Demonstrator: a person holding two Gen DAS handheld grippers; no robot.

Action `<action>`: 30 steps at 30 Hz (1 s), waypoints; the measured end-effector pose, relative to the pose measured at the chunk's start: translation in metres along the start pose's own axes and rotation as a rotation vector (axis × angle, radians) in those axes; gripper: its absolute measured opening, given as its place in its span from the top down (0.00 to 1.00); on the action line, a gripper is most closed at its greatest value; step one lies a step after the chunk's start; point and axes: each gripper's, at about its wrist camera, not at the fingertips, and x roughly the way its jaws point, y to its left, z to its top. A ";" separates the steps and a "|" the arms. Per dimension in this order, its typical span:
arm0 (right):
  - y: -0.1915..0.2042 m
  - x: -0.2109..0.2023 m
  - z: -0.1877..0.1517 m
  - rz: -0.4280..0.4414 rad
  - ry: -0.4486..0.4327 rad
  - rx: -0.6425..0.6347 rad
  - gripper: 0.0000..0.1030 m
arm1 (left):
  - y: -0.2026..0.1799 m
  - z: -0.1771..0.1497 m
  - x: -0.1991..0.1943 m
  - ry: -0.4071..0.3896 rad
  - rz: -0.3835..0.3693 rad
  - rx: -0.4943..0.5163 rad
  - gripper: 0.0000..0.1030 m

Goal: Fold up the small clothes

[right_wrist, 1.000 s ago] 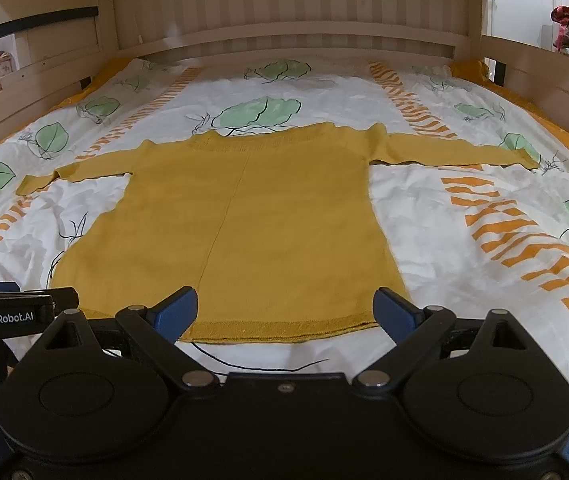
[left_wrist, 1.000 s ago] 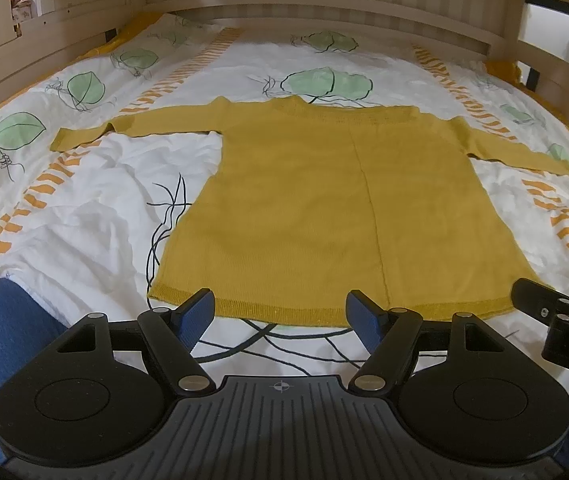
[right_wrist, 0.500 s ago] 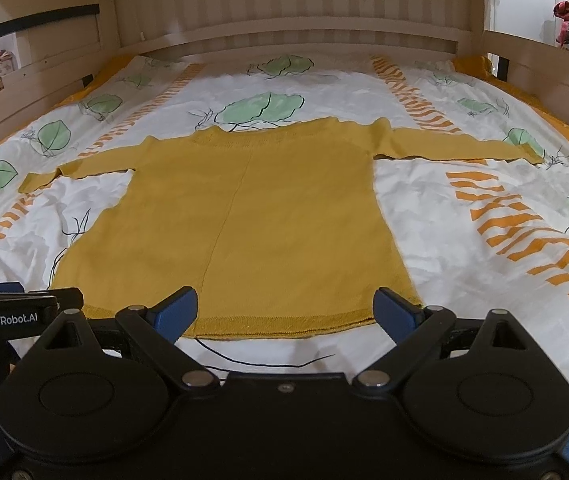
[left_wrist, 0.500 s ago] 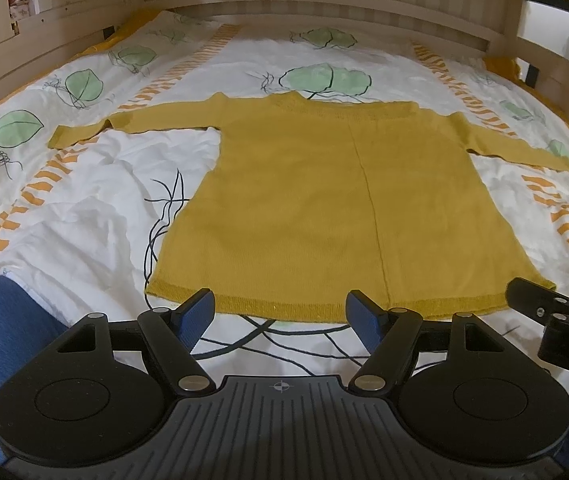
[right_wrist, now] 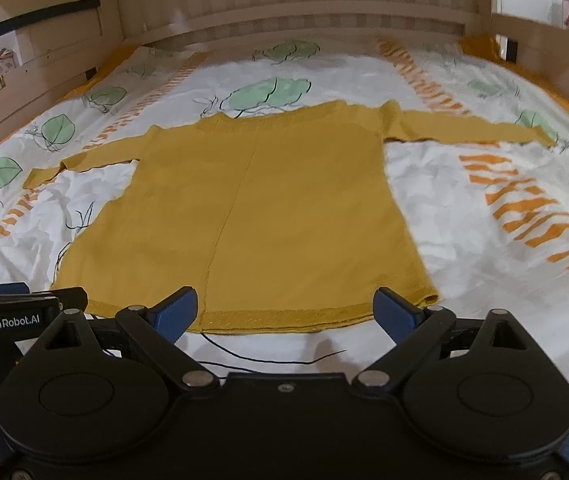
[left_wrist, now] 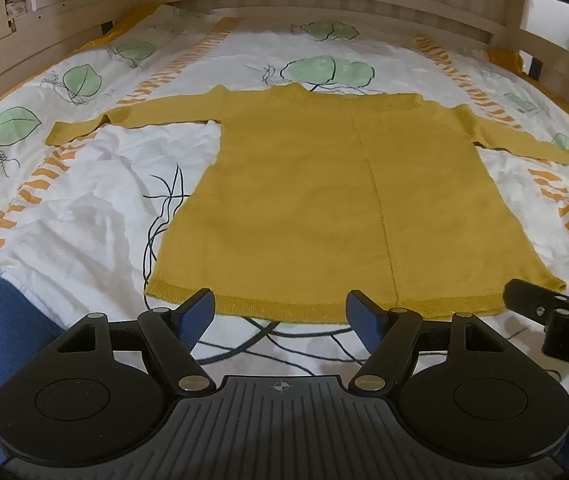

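1. Knitwear is what must be folded: a mustard-yellow sweater [left_wrist: 348, 208] is laid flat on the quilt [left_wrist: 68, 216] of a wooden-framed bed, neckline toward the headboard [left_wrist: 324, 4], hem nearest the cameras, both sleeves stretched out sideways.
2. The left gripper [left_wrist: 280, 314] is seen spread wide with nothing between its blue pads; it is poised just short of the hem [left_wrist: 284, 310], toward the garment's left half, and the fabric is not touched.
3. The right gripper [right_wrist: 284, 312] is likewise released and empty, held over the hem's right half, near the right bottom corner [right_wrist: 430, 296].
4. The fabric is judged soft, light and limp: it will drape and sag when lifted, and the knit may stretch if pulled by one point only. It is unlikely to slip from ribbed pads, and breakage is no concern.
5. A thin single layer could be missed on the yielding quilt, or bedding could be pinched along with it.
6. Hold is best taken at the thicker ribbed edges: the two hem corners, or a sleeve cuff [left_wrist: 54, 136] and its shoulder, so that each fold is carried over evenly.
7. No fold has yet been made.
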 end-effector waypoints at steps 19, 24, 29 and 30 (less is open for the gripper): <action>-0.080 0.080 0.088 -0.022 0.105 0.124 0.08 | -0.008 0.103 0.082 -0.038 0.011 0.065 0.31; -0.112 0.111 0.120 -0.073 0.099 0.131 0.08 | -0.015 0.134 0.120 -0.047 0.023 0.084 0.31; -0.153 0.139 0.155 -0.151 0.063 0.140 0.08 | -0.023 0.160 0.160 -0.073 0.047 0.101 0.31; -0.164 0.146 0.163 -0.174 0.055 0.145 0.08 | -0.025 0.166 0.169 -0.078 0.052 0.102 0.31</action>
